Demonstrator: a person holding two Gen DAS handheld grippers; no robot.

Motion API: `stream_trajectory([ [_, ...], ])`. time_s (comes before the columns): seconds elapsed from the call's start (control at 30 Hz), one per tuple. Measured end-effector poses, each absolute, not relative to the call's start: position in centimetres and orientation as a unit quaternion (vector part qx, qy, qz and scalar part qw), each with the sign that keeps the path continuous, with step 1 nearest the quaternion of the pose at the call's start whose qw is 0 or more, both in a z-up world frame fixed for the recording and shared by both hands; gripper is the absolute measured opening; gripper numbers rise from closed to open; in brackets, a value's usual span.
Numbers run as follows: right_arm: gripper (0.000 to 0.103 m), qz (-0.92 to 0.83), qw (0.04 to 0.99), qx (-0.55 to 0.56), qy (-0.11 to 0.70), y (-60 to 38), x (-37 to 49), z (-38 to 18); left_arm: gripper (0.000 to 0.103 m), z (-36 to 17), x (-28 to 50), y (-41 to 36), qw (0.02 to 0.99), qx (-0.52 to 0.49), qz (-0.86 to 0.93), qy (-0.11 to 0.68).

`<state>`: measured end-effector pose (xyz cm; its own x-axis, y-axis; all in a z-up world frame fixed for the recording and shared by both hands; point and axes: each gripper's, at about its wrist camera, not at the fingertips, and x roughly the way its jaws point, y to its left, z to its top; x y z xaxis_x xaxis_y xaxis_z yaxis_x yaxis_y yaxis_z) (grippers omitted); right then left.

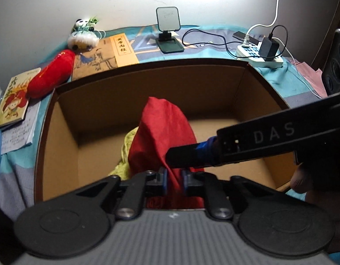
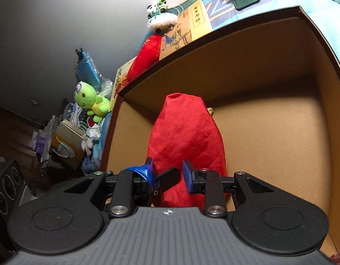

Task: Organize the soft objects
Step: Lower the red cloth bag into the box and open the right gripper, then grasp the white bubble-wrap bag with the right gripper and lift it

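Observation:
A red cloth (image 1: 163, 137) hangs into an open cardboard box (image 1: 147, 84). My left gripper (image 1: 174, 181) is shut on the cloth's near end, over the box's near side. A yellow-green cloth (image 1: 125, 152) lies in the box beside it. My right gripper (image 2: 170, 173) reaches in from the right; in the left wrist view its finger (image 1: 183, 156) lies against the red cloth. In the right wrist view the jaws stand apart with the red cloth (image 2: 185, 137) between them, and the box (image 2: 269, 121) fills the view.
A red plush (image 1: 50, 75), a panda toy (image 1: 83, 33) and books (image 1: 106, 55) lie behind the box. A phone stand (image 1: 168, 33) and power strip (image 1: 260, 55) sit at the back. A green frog plush (image 2: 90, 101) lies left of the box among clutter.

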<state>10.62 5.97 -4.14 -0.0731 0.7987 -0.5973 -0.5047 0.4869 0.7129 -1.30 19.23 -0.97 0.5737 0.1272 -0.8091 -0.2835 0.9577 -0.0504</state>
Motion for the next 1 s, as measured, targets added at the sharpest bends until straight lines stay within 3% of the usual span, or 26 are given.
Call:
stream_trajectory([
  [0.03,0.013,0.486,0.670,0.133,0.545,5.9,10.5,-4.1,0.058,-0.7,-1.6,19.5,0.884,-0.094,0.116,0.443],
  [0.07,0.013,0.484,0.674,0.131,0.542,5.8,10.4,-4.1,0.068,-0.3,-2.1,19.7,0.885,-0.098,0.123,0.438],
  [0.1,0.013,0.484,0.677,0.133,0.538,5.7,10.3,-3.9,0.070,0.0,-2.6,19.8,0.886,-0.096,0.132,0.433],
  [0.5,0.013,0.508,0.705,0.147,0.472,0.6,7.8,-0.7,0.070,5.3,-8.8,17.9,0.920,-0.132,0.092,0.357],
  [0.73,0.013,0.490,0.738,0.178,0.428,-7.6,7.9,0.7,0.070,4.3,-8.6,12.3,0.915,-0.130,-0.025,0.382],
  [1.0,0.013,0.442,0.749,0.143,0.472,-15.4,9.1,-1.7,0.071,-0.1,-5.7,5.1,0.876,-0.138,-0.092,0.453],
])
